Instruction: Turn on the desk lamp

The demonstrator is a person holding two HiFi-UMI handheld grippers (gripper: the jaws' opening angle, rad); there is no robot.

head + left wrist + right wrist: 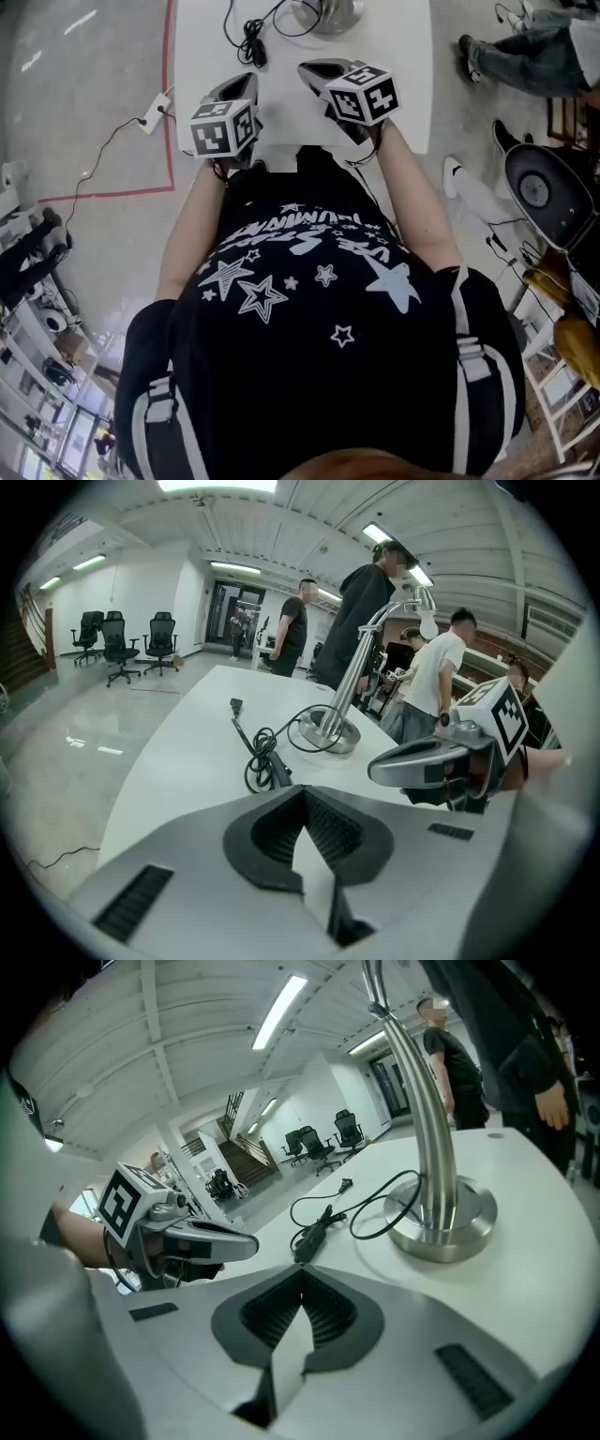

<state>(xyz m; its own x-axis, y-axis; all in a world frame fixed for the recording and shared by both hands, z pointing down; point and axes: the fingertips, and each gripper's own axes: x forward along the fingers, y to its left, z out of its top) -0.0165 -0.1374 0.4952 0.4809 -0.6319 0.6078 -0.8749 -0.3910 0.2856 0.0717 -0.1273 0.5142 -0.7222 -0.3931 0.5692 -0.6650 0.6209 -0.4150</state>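
L gripper (302, 797) & R gripper (302, 1281): both claws pinched shut at tips, nothing btwn. Silver curved-neck metal desk lamp (441, 1218) stands ahead-right of R claw, apart from it. Black coiled cord (314, 1230) lies just ahead, on white table (534, 1180).

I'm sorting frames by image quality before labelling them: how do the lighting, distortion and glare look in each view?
Head view: even, soft light; the desk lamp is cropped by the top edge. Left gripper view: heavy fisheye bending, black corners, ceiling lights blown out, mosaic over faces. Right gripper view: same fisheye; bright reflections on the lamp's steel base.
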